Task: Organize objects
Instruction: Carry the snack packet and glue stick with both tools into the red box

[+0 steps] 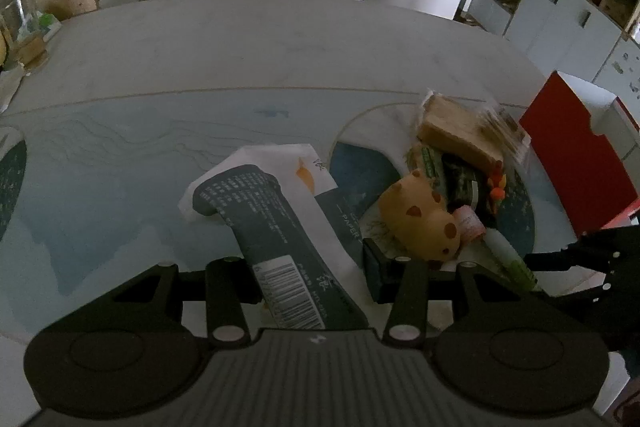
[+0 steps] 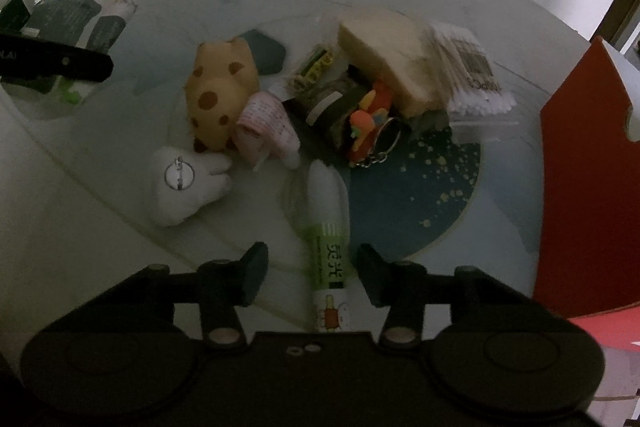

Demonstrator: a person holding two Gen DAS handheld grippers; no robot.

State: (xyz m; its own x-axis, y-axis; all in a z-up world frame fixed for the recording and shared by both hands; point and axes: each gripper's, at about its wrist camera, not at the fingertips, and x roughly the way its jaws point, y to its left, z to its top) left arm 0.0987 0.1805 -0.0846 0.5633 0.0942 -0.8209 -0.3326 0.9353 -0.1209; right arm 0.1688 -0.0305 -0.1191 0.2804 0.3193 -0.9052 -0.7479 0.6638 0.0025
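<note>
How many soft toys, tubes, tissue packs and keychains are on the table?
Soft toys: 2, yellow spotted plush, white tooth-shaped plush
Tubes: 1, white-and-green tube
Tissue packs: 1, dark green-and-white tissue pack
Keychains: 1, orange keychain
Total: 5

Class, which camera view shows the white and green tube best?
The right wrist view: the white and green tube lies nearly whole between the open right gripper fingers. The left wrist view shows only a narrow slanted piece of it, near the yellow spotted plush.
</note>
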